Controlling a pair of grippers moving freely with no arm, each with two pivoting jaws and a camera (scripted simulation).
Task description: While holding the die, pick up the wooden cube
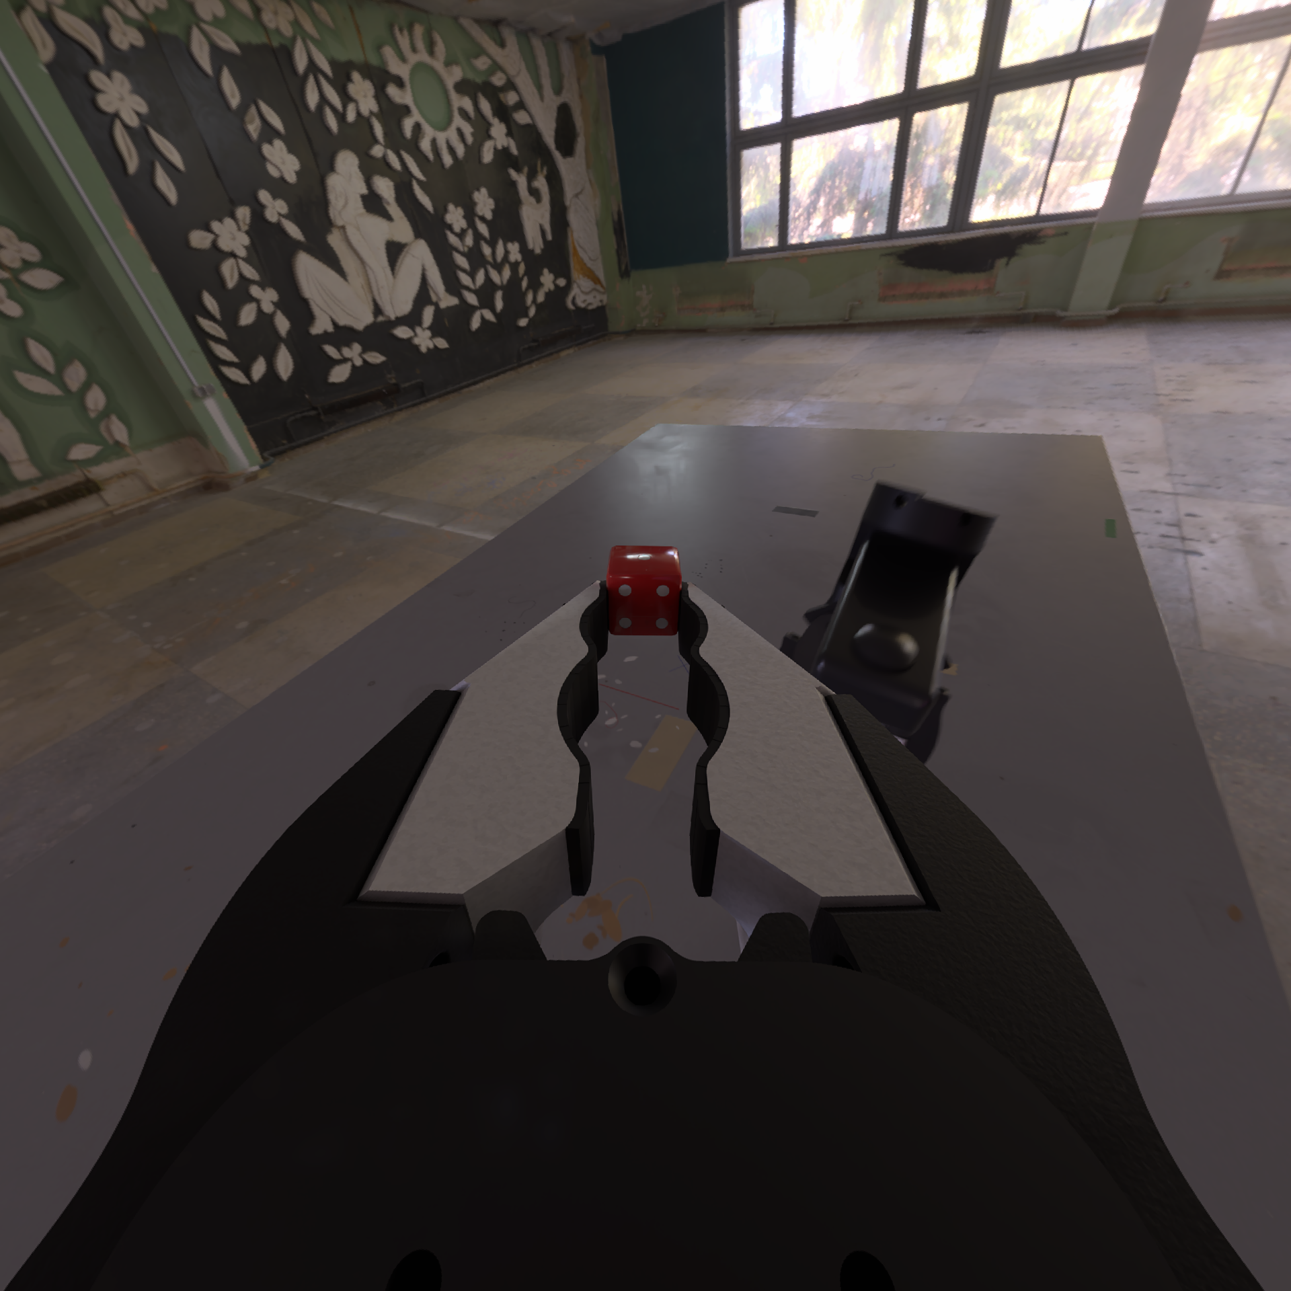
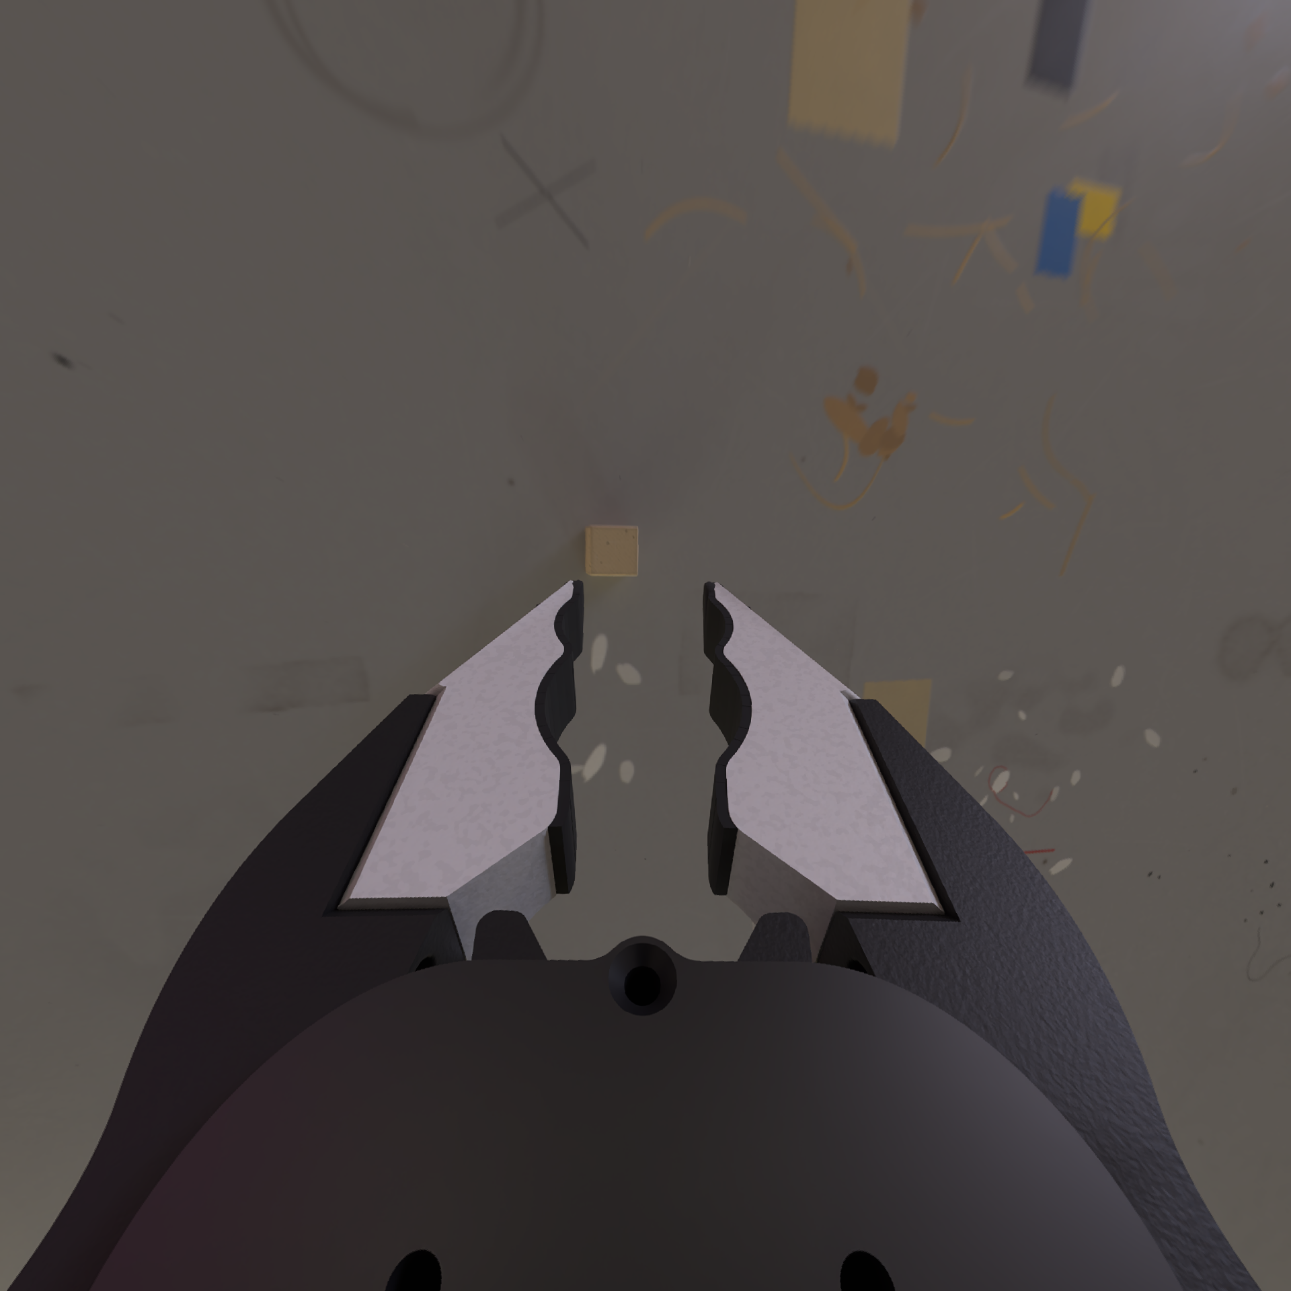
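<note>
My left gripper (image 1: 643,599) is shut on a red die with white pips (image 1: 643,590), held at the fingertips above the grey table (image 1: 349,838). The right gripper's black body (image 1: 887,629) shows to the right of it, pointing down at the table. In the right wrist view the right gripper (image 2: 641,592) is open and empty, looking straight down. A small pale wooden cube (image 2: 613,550) lies on the table just beyond the fingertips, slightly left of the gap's middle. The cube is not visible in the left wrist view.
The table top carries flat marks only: yellow patches (image 2: 849,70), a blue and yellow patch (image 2: 1072,223), orange stains (image 2: 870,419) and scratches. The table's far edge (image 1: 873,432) and right edge drop to a worn floor in a room with a mural and windows.
</note>
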